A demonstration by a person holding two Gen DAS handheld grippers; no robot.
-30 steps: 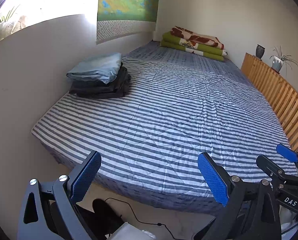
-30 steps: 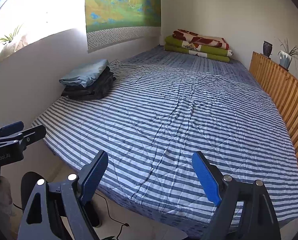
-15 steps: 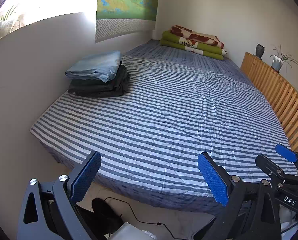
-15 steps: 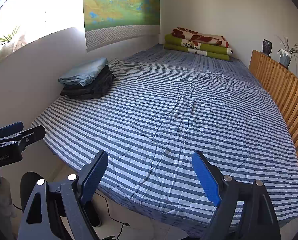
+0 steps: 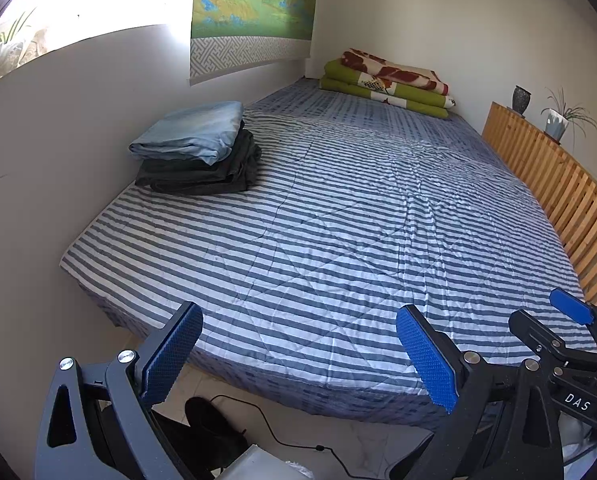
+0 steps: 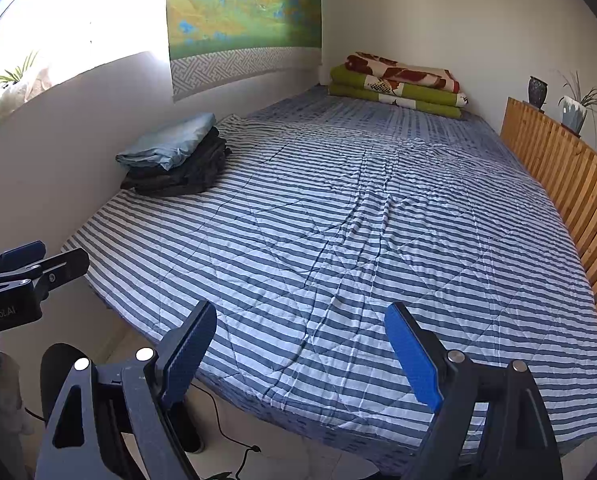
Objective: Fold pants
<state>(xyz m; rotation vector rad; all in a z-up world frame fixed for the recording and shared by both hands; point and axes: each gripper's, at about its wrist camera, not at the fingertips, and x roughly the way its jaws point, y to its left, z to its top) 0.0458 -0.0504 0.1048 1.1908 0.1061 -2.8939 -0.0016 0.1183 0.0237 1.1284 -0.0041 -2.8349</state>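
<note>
A stack of folded pants [image 5: 196, 152] lies at the bed's left edge against the wall, a light blue pair [image 5: 190, 132] on top of dark ones. The right wrist view shows the same stack [image 6: 174, 156]. My left gripper [image 5: 298, 344] is open and holds nothing, hovering at the near foot of the bed, far from the stack. My right gripper [image 6: 298, 344] is also open, with nothing between its blue pads, beside the left one. No unfolded pants show in either view.
A blue-and-white striped cover [image 5: 338, 220] spreads over the whole bed. Folded green and red blankets [image 5: 386, 84] lie at the far end. A wooden slatted rail [image 5: 570, 188] runs along the right side. A black cable [image 5: 282, 436] lies on the floor.
Both views have shifted only very slightly. Both grippers stay open, and nothing on the bed has moved.
</note>
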